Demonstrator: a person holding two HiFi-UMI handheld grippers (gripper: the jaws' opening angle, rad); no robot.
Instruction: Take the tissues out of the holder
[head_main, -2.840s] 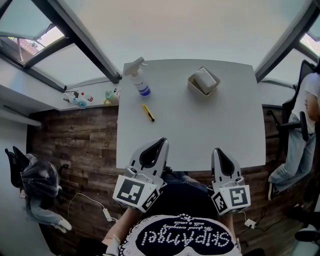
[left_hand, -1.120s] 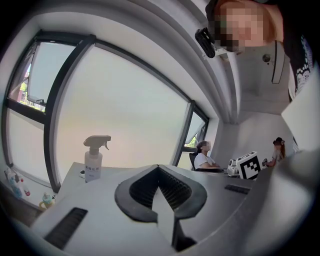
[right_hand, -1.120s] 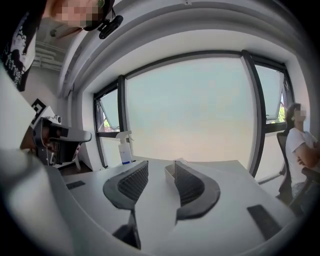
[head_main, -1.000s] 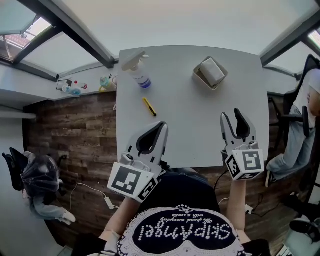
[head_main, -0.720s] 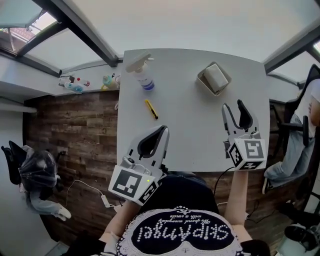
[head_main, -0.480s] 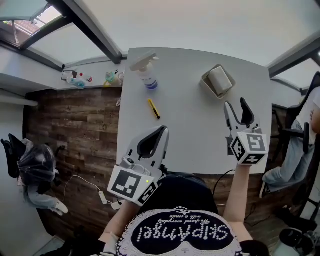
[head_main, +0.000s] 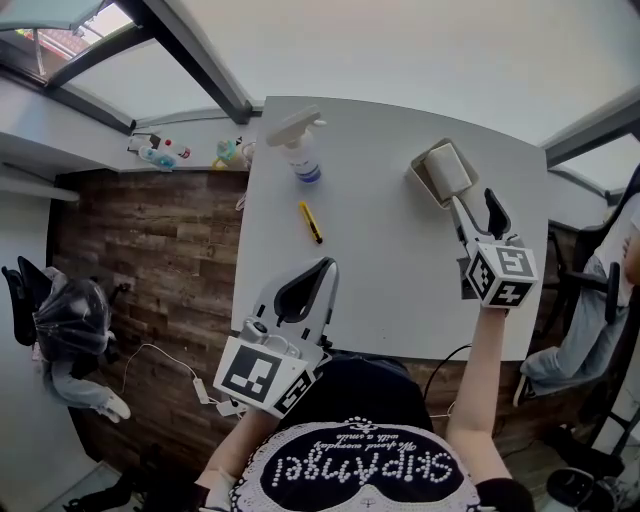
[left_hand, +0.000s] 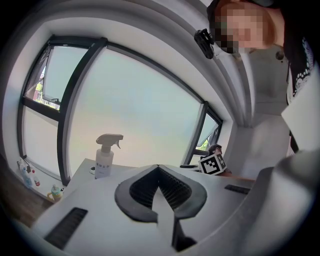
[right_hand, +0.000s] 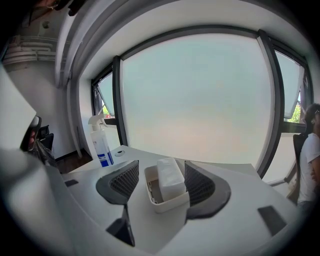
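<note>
- Lower centre of the head view: left gripper (head_main: 327, 263), tips pressed together on nothing, well apart from the holder (head_main: 422, 180), the farther tool.
- Right side of that view: right gripper (head_main: 473, 200), jaws spread and only just opened wider, nothing gripped, the nearer tool.
- Just beyond its tips, toward the upper left: the holder on the table (head_main: 380, 270).
- Inside it: tissues (head_main: 451, 167), standing above the rim. Long axis in line with the gripper in the right gripper view, narrow width framed by both jaws. Probably a short push forward before closing.
</note>
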